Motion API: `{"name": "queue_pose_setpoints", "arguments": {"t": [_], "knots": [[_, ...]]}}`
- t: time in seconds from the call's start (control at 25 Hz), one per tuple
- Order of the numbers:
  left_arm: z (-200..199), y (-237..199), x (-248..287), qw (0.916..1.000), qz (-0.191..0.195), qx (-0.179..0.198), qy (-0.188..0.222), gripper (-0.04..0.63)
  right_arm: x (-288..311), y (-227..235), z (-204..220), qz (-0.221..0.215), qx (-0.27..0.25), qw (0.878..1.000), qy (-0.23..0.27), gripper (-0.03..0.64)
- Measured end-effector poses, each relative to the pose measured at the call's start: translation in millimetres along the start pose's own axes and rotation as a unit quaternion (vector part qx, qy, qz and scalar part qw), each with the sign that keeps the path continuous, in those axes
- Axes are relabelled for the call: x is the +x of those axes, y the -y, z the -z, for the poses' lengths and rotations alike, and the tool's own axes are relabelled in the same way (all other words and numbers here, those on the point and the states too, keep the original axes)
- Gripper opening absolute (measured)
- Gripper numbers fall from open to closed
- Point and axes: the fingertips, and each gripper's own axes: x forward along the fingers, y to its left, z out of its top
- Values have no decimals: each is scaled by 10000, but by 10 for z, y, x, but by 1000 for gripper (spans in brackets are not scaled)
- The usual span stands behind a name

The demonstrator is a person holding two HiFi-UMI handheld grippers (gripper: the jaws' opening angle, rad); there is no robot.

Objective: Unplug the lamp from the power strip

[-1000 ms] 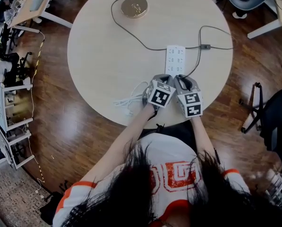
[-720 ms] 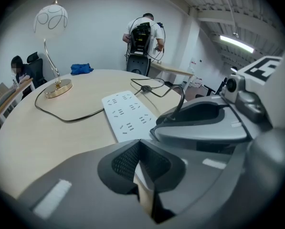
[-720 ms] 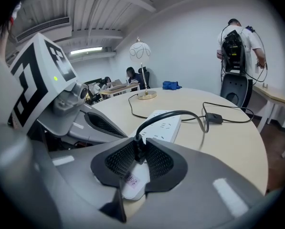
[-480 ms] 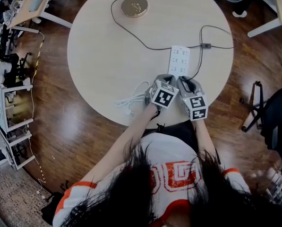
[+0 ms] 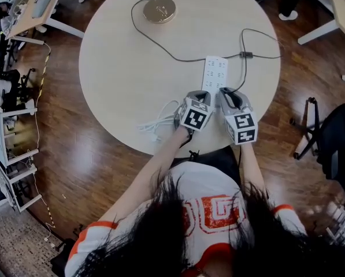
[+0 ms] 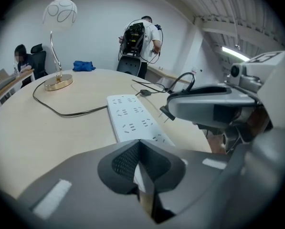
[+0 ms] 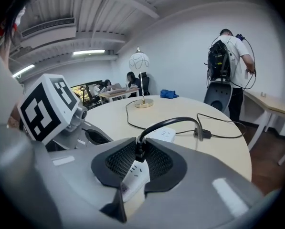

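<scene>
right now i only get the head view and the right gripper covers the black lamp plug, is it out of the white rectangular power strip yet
Observer: Yes. The left gripper view shows the black lamp plug lifted clear of the white rectangular power strip, metal prongs bare in the air.
Operator: is the right gripper really holding it
Observer: In its own view the right gripper clamps the plug's sides; its jaws have just been closing.
Operator: and the left one
Observer: Its own view shows the left gripper with jaws nearly together on a sliver of white at the strip's near end.
</scene>
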Motion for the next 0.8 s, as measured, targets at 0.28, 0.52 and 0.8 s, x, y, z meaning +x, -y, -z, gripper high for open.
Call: {"name": "queue_pose_setpoints", "arguments": {"t": [0.28,0.52,0.8], "knots": [[-62,-60,-88,9985,215,-483,172,0,-35,24,136,119,171,9994,-261,60],[23,-64,-185,9969,291,-727,113,0,-30,-33,176,76,160,9994,-300,88],[-18,-37,-327,9948,353,-884,352,0,-61,-102,194,60,162,9992,-356,130]]}}
